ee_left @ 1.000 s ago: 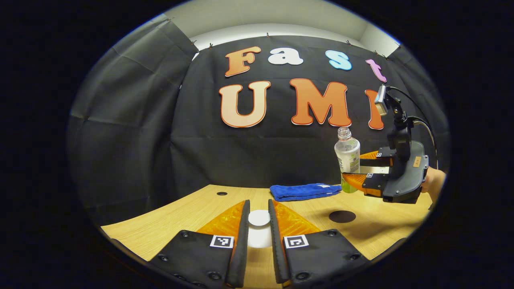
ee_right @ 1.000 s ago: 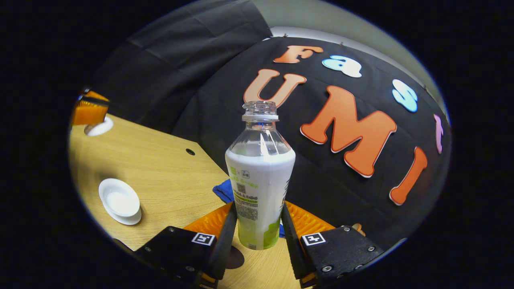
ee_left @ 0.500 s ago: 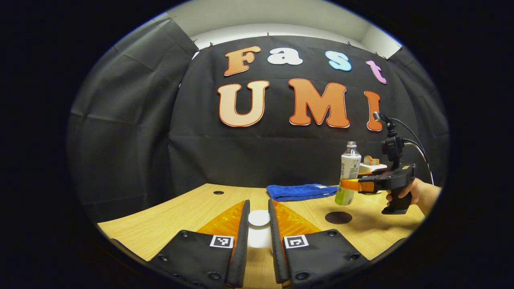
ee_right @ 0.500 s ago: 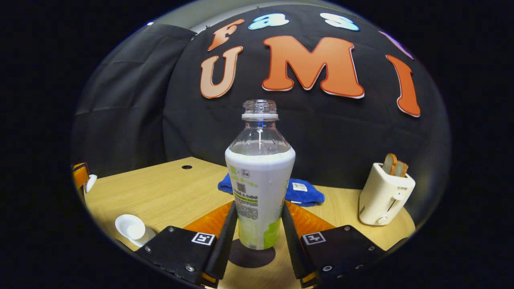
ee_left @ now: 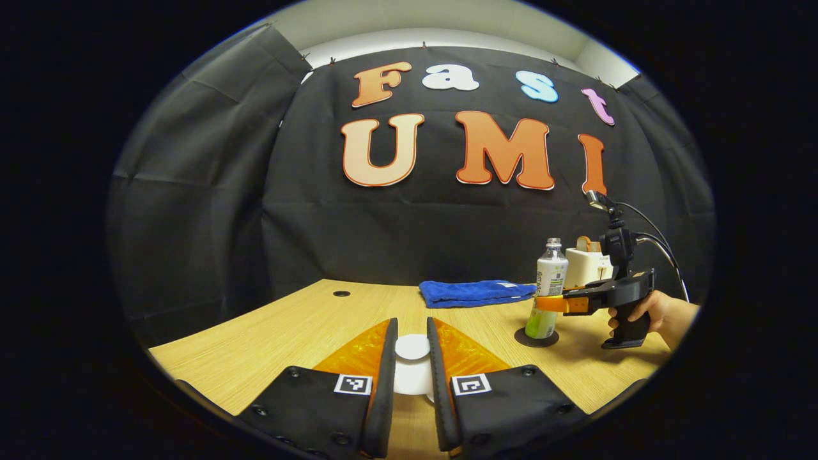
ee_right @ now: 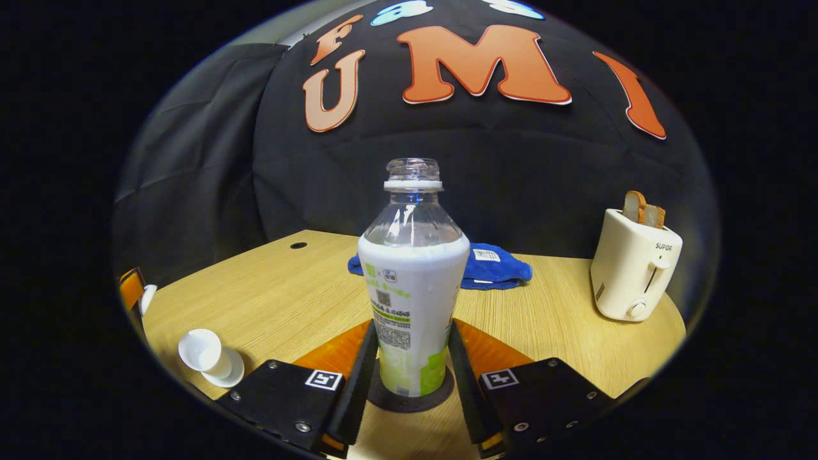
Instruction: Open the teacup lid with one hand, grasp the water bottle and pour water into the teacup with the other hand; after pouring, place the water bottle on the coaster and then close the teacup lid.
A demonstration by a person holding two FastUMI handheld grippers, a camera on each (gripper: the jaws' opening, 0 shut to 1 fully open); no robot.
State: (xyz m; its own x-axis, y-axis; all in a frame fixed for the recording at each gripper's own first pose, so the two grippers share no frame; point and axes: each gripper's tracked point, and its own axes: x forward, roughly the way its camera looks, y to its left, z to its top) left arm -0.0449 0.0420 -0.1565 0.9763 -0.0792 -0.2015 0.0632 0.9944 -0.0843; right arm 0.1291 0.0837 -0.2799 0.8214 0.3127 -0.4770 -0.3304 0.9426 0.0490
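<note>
— Two grippers were logged. What was held by each?

— Right gripper (ee_right: 408,367): jaws closed on the water bottle (ee_right: 413,300), uncapped, upright, its base set on the dark coaster (ee_right: 441,397) on the worktop (ee_right: 287,300). Left gripper (ee_left: 412,377): jaws narrowed to the teacup lid (ee_left: 412,347), pressing on it at both sides.

— Why was the lid kept there?

— It was judged to be withheld until the bottle was released. The teacup (ee_right: 203,353) was recorded open on its saucer, well apart from the bottle.

— Other items?

— Blue cloth (ee_right: 495,265), toaster (ee_right: 632,268).
</note>
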